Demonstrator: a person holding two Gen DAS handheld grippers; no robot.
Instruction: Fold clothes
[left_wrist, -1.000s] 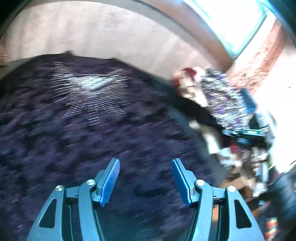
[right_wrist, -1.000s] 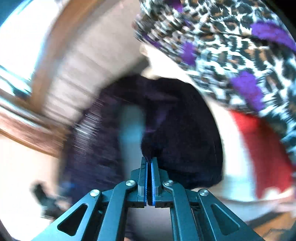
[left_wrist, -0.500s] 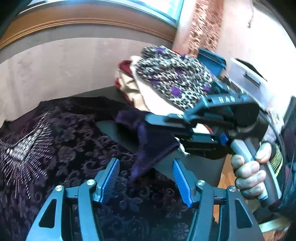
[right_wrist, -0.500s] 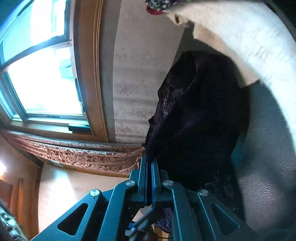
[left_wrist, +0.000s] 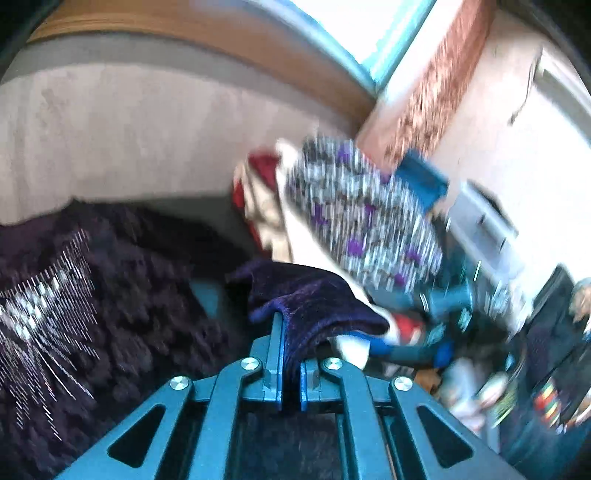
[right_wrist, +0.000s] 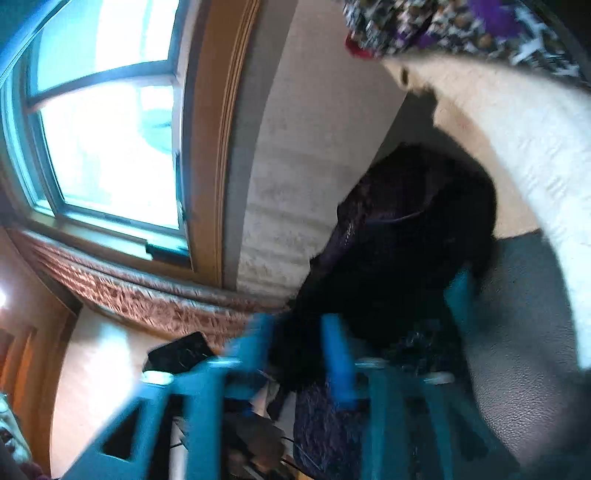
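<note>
Between the pressed-together fingers of the left claw (left_wrist: 290, 354), a fold of the dark purple velvet garment (left_wrist: 306, 299) is bunching up — its beaded front (left_wrist: 40, 306) is lying spread to the left. Beyond it, a leopard-print pile (left_wrist: 362, 229) is sitting; the right claw (right_wrist: 299, 354) is blurred, fingers apart — gripping nothing clearly.

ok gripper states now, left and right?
Left gripper: closed on the purple garment.
Right gripper: open, blurred, fabric between the fingers.
</note>
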